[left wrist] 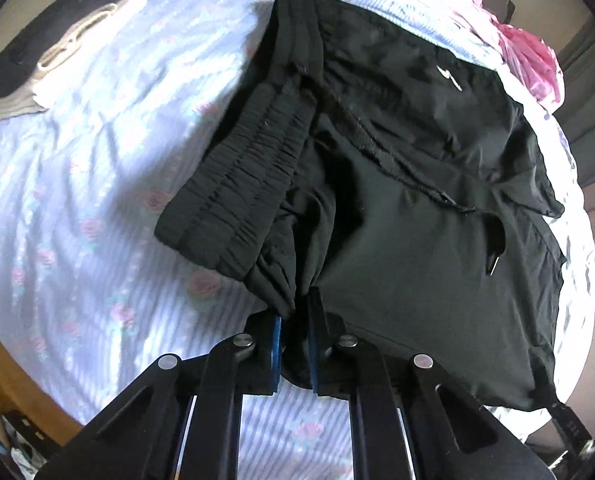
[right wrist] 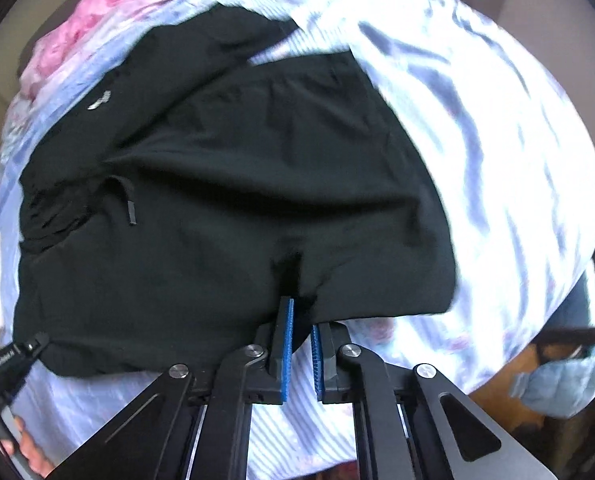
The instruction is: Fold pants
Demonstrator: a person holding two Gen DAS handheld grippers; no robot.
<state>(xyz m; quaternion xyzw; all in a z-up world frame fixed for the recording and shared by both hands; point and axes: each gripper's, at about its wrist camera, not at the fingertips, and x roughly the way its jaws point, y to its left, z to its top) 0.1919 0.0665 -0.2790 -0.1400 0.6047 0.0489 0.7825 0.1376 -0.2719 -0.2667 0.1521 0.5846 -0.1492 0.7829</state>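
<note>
Black pants [left wrist: 409,200] lie folded over on a bed with a light blue floral sheet [left wrist: 97,200]. Their ribbed elastic waistband [left wrist: 237,184] hangs to the left, and a small white logo [left wrist: 449,76] shows near the far side. My left gripper [left wrist: 297,312] is shut on the near edge of the pants beside the waistband. In the right wrist view the pants [right wrist: 237,180] fill the middle, with a drawstring [right wrist: 129,208] at left. My right gripper [right wrist: 303,316] is shut on the near edge of the pants, with fabric bunched between the blue pads [right wrist: 286,344].
Folded white and dark clothes [left wrist: 57,60] lie at the bed's far left. A pink floral cover [left wrist: 529,56] sits at the far right. The wooden bed frame [left wrist: 13,368] shows at lower left. The other gripper's tip [right wrist: 21,354] shows at the lower left of the right wrist view.
</note>
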